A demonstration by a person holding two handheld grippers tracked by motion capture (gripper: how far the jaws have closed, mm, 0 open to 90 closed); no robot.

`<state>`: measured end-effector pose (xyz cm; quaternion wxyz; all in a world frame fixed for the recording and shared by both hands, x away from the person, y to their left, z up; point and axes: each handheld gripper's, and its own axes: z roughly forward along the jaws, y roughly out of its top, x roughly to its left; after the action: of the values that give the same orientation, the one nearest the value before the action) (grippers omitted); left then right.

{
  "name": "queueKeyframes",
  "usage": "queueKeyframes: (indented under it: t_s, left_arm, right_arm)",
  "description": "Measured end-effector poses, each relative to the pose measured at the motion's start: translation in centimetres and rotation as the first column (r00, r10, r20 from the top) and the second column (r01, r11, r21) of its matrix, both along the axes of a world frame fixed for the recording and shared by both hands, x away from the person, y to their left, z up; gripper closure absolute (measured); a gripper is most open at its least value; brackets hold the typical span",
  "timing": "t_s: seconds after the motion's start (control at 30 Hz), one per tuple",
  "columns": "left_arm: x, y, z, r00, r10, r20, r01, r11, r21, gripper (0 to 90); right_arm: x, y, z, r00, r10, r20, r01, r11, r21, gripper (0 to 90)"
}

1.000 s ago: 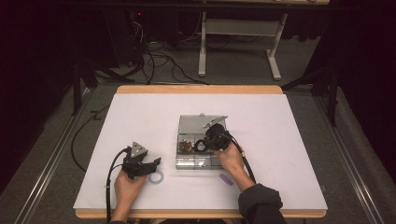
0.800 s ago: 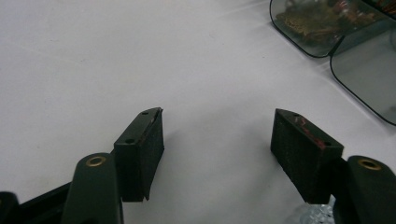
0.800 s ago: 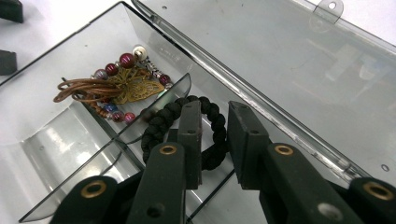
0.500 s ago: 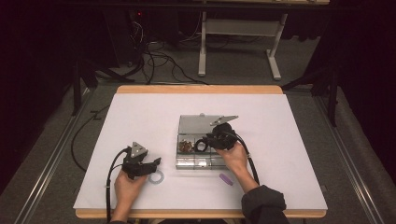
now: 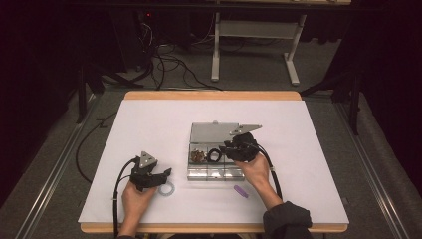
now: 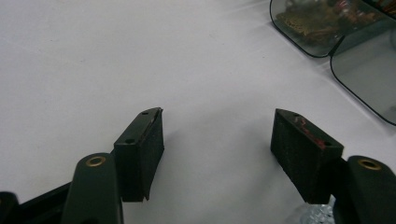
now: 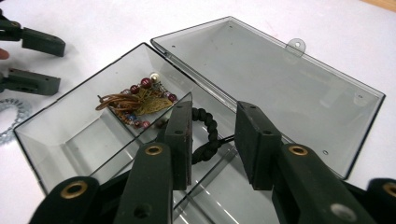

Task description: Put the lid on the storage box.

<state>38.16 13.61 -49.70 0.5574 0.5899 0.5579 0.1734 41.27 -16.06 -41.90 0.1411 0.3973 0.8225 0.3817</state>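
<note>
Right gripper (image 7: 212, 140) hangs just above the middle compartment of the clear plastic box (image 7: 70, 140), its jaws parted; they have just been opening, and the black braided bracelet (image 7: 209, 135) lies in the compartment below, showing between the pads but apparently pressed by neither. My guess is that the bracelet has been let go here and the hand will now lift away. In the high view the bracelet (image 5: 214, 155) lies just left of the right gripper (image 5: 234, 149), coiled into a loose ring, so it has no real long axis; it is a dark knotted cord, matt and soft-looking.

Left of it, in the next compartment, sits a tangle of brown cord, a gold leaf and red and pearl beads (image 7: 140, 100). The lid (image 7: 280, 79) lies folded open flat on the far side.

Farther out, a pale purple piece (image 5: 241, 191) lies on the table (image 5: 149, 119) near the right wrist. Left gripper (image 5: 164, 175) rests at the near left, released and holding nothing, with a clear coiled hair tie (image 5: 166, 189) just beside its jaws. It is the nearer one to that tie; the right is nearer to the purple piece.
</note>
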Motion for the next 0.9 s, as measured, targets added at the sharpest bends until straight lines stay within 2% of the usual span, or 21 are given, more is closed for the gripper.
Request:
queueKeyframes:
  t_s: [0.17,0.43,0.63,0.9]
  left_arm:
    - [0.0,0.0,0.0,1.0,0.0,0.0,0.0,1.0,0.0,34.7]
    - [0.0,0.0,0.0,1.0,0.0,0.0,0.0,1.0,0.0,34.7]
    - [0.0,0.0,0.0,1.0,0.0,-0.001,0.0,1.0,0.0,34.7]
    - [0.0,0.0,0.0,1.0,0.001,0.0,-0.001,1.0,-0.001,34.6]
  right_arm:
    - [-0.6,-0.8,0.5,0.9996,-0.003,0.028,0.003,1.0,0.007,67.6]
    - [-1.2,-2.1,0.5,0.9991,-0.025,0.034,0.024,0.999,0.027,68.1]
    - [-2.1,-3.1,1.0,0.9965,-0.04,0.073,0.037,0.998,0.05,71.2]
    - [-3.6,-4.7,1.0,0.9944,-0.059,0.088,0.053,0.996,0.068,72.0]
